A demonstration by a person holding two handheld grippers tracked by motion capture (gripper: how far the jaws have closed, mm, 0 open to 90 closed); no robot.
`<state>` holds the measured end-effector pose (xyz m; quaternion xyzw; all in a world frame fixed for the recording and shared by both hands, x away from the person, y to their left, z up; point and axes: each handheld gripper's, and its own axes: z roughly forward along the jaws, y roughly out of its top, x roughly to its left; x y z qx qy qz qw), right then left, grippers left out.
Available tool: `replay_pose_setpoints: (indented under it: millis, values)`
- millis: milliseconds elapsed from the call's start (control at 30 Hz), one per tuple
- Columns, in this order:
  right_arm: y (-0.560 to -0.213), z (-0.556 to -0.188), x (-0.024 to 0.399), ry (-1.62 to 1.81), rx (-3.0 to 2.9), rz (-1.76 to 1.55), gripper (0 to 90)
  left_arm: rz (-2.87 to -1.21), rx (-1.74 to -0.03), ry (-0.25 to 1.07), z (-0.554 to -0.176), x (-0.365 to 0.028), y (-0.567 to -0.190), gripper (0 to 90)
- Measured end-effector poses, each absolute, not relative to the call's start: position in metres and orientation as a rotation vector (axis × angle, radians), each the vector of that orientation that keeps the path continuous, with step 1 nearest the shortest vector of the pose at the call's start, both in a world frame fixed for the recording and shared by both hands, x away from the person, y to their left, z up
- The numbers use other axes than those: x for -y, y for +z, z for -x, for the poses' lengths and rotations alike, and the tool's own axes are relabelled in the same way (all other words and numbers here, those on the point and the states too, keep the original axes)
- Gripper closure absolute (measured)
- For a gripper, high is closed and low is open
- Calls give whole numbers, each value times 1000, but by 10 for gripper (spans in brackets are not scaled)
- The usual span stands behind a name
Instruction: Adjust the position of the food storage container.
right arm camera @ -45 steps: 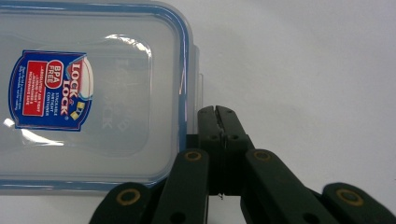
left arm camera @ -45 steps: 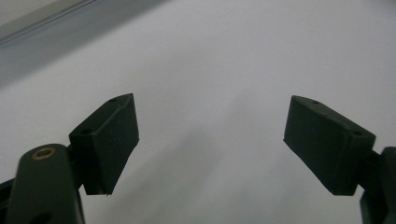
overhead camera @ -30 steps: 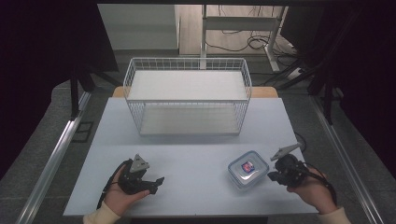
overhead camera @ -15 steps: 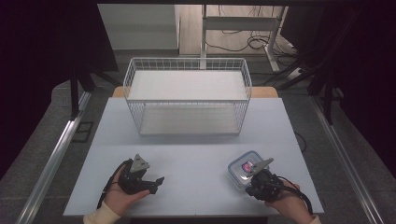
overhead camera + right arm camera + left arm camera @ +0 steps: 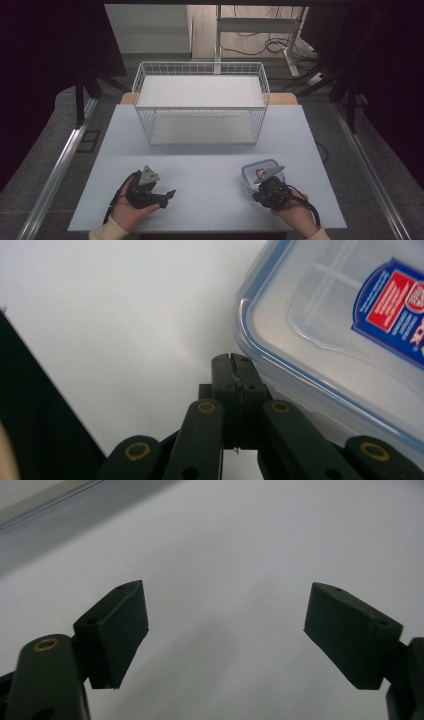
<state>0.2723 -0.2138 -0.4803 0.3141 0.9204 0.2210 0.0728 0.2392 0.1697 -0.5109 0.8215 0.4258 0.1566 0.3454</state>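
Box point(image 5: 262, 173) first: the lidded plastic food box with a blue seal and a red-and-blue label sits on the white counter point(image 5: 210, 150) at about five o'clock from the wire basket point(image 5: 200, 100), near the front right.

At the left of the high view, the left gripper point(image 5: 167, 196) rests low over bare counter at roughly seven o'clock from the basket. In the left gripper view point(image 5: 225, 630) its pads stand wide apart with nothing between them.

At the right, the right gripper point(image 5: 265, 186) is at the box's near edge. In the right gripper view point(image 5: 233, 360) its pads are pressed flat together with nothing pinched, and their tip sits at or just beside the corner of the box point(image 5: 345, 325) that lies at one o'clock from it; whether it touches I cannot tell.

My reading is that this hand is reaching for the box. To take it well, the gripper would have to open first, wide enough to span the box or bite its rim, then come in square to a side instead of a rounded corner, where pads could slip off the smooth lid. Closed as it is, it could only nudge the box.

Against the earlier pictures, the right hand has moved from the box's three o'clock side to its near edge and sunk. The left hand and the box have kept their places.
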Motion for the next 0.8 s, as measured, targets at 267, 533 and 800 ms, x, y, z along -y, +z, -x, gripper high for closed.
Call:
replay_pose_setpoints:
  millis: [267,533,800]
  values:
    - [-467,-267,218,755,-2728,-921,896,-2130,-1108,406,-239,-171,-511,176]
    - [-432,-288,265,808,-2549,-1053,896,-2114,-1113,406,-239,-172,-509,175]
    - [-459,-331,307,816,-2431,-1308,896,-2105,-1120,408,-239,-174,-509,175]
